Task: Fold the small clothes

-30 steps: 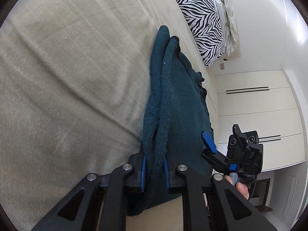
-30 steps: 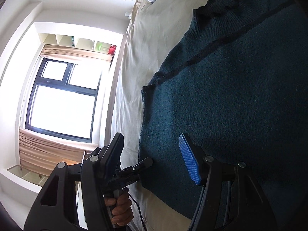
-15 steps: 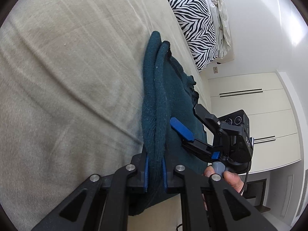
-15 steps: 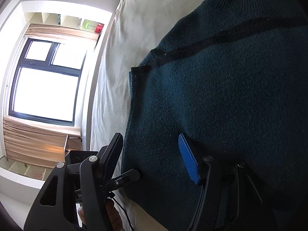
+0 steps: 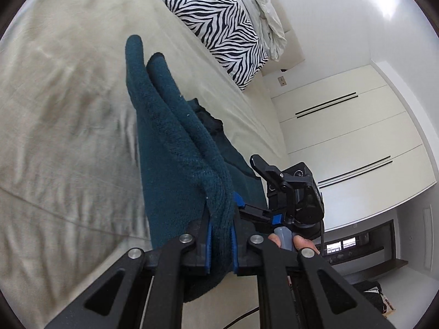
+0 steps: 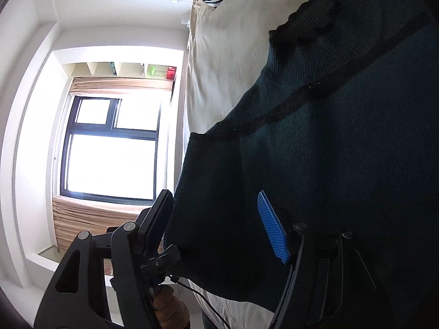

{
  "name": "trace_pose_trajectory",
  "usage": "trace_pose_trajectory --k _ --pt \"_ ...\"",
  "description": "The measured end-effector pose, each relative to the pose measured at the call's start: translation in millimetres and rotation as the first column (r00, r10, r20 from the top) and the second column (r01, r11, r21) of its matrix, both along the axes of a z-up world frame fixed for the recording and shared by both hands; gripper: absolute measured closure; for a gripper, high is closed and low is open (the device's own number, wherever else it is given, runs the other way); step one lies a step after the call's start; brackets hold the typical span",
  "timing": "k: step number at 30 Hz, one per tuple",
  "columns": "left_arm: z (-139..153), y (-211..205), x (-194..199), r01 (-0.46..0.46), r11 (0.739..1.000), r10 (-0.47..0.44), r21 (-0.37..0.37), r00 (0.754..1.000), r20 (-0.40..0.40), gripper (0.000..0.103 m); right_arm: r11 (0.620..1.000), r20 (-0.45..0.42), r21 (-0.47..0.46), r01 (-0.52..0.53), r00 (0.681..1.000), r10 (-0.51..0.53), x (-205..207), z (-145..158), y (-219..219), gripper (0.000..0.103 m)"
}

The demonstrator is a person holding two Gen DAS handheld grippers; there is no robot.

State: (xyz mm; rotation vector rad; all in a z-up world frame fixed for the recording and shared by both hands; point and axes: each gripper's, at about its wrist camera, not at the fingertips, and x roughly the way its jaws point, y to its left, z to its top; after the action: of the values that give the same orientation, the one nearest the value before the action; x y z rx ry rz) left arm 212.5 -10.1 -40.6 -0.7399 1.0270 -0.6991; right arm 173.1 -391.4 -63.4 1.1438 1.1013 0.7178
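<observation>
A dark teal knit sweater point(image 5: 175, 148) lies on a beige bed point(image 5: 68, 109). My left gripper point(image 5: 221, 246) is shut on a folded edge of the sweater and holds it raised off the bed. My right gripper point(image 6: 216, 224) is open, its jaws wide apart over the sweater's lower edge point(image 6: 315, 164), with nothing between them. The right gripper also shows in the left wrist view point(image 5: 274, 197), close to the held fold. The left gripper point(image 6: 162, 260) shows at the bottom of the right wrist view.
A zebra-print pillow point(image 5: 219, 24) and a rumpled white cover point(image 5: 263, 8) lie at the head of the bed. White wardrobe doors point(image 5: 343, 137) stand beyond the bed. A window with beige curtains point(image 6: 109, 150) is on the other side.
My left gripper has lifted and tilted with the sweater fold still held. My right gripper has moved in closer to the left gripper, still open over the sweater's hem.
</observation>
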Motion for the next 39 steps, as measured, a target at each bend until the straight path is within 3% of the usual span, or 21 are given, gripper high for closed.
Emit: trace_pose_trajectory --k 6,9,13,14,16,19,21,25,26,28,30,32,39 --pt "5.5 -120.2 3.2 0.171 0.984 -0.173 0.049 0.984 0.041 0.092 0.991 0.019 0.089 0.100 0.995 -0.102 -11.7 4.9 -97.6 0.033" --pt "-20.3 -171.9 5.9 0.234 0.971 -0.234 0.046 0.972 0.007 0.092 0.981 0.006 0.106 0.165 0.986 -0.167 -15.0 -1.7 -147.4 0.028" --pt "-64.2 -211.1 5.7 0.261 0.958 -0.256 0.117 0.965 -0.060 0.088 0.974 -0.060 0.092 0.207 0.978 -0.202 -26.8 -21.7 -186.2 0.027" --pt "-66.7 -213.5 3.8 0.258 0.957 -0.254 0.130 0.966 -0.049 0.087 0.974 -0.062 0.093 0.205 0.978 -0.200 -29.2 -24.4 -190.5 0.029" --pt "-64.7 -209.3 -0.3 0.267 0.960 -0.265 0.089 0.964 -0.031 0.065 0.976 -0.054 0.100 0.191 0.981 -0.187 -30.9 -25.4 -194.7 0.029" --pt "-47.6 -194.4 -9.9 0.269 0.961 -0.269 0.067 0.963 0.003 0.045 0.983 -0.047 0.070 0.173 0.984 -0.170 -18.7 -25.5 -183.1 0.029" --pt "-32.9 -181.4 -24.8 0.271 0.958 -0.277 0.090 0.959 0.057 0.040 0.987 -0.047 0.035 0.159 0.987 -0.157 -3.5 -30.2 -153.7 0.029" --pt "-18.7 -146.3 -43.8 0.247 0.963 -0.259 0.109 0.959 0.113 0.039 0.993 -0.028 -0.062 0.104 0.994 -0.106 -8.2 -29.0 -131.6 0.030" --pt "-19.8 -136.7 -45.4 0.236 0.966 -0.248 0.109 0.962 0.116 0.039 0.991 -0.029 -0.091 0.094 0.995 -0.097 -7.5 -28.2 -128.3 0.035" --pt "-25.4 -123.6 -48.5 0.206 0.971 -0.219 0.121 0.970 0.107 0.039 0.986 -0.039 -0.151 0.071 0.996 -0.077 -7.2 -29.8 -122.4 0.048" --pt "-31.8 -112.9 -45.4 0.187 0.976 -0.196 0.112 0.977 0.078 0.039 0.972 -0.052 -0.229 0.054 0.996 -0.067 -5.2 -31.1 -116.4 0.076" --pt "-35.1 -106.2 -42.2 0.173 0.979 -0.179 0.107 0.982 0.056 0.039 0.952 -0.044 -0.301 0.058 0.996 -0.075 -7.0 -28.6 -114.2 0.086" --pt "-29.4 -114.0 -34.6 0.190 0.976 -0.200 0.110 0.976 0.083 0.039 0.905 0.065 -0.409 0.122 0.992 -0.105 -10.4 8.8 -125.9 0.089"
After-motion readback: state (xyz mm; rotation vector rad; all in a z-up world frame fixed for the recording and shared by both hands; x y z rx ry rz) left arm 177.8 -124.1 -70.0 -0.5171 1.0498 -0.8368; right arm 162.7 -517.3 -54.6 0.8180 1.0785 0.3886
